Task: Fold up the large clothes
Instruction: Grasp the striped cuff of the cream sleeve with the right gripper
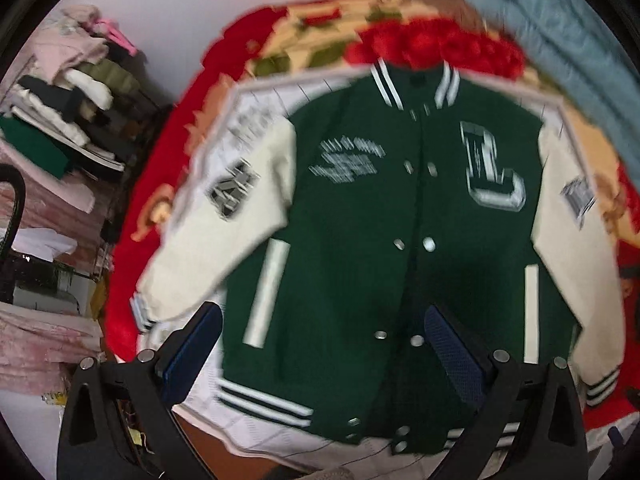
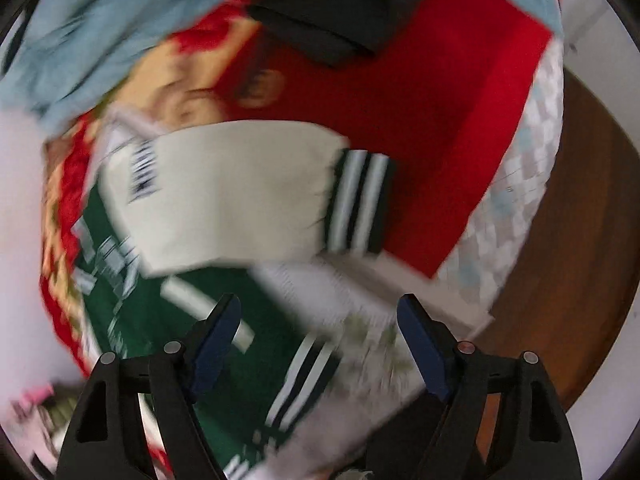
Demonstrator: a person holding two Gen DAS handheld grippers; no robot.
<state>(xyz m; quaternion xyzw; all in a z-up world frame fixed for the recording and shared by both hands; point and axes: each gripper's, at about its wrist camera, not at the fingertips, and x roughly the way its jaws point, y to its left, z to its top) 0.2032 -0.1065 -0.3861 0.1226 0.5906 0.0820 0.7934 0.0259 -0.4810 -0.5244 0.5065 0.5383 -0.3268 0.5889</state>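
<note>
On the red flowered blanket (image 1: pixel 168 184), your green varsity jacket with cream sleeves (image 1: pixel 360 220) lies flat, front up. Your left gripper (image 1: pixel 324 344) hovers wide above its hem; your right gripper (image 2: pixel 320 344), also wide, hangs near the striped cuff (image 2: pixel 358 202).

Both wide-spread claws hang above the spread jacket (image 1: pixel 360 220) with nothing between. Ahead of the left claw (image 1: pixel 324 344), a blue garment (image 1: pixel 560 40) crowds the bed's (image 1: pixel 132 240) far edge.

Home bedroom: red floral blanket (image 1: pixel 168 184) spread over bed; shelf of stacked folded clothes (image 1: pixel 76 120) at 9 o'clock; wooden floor (image 2: pixel 580 280).
</note>
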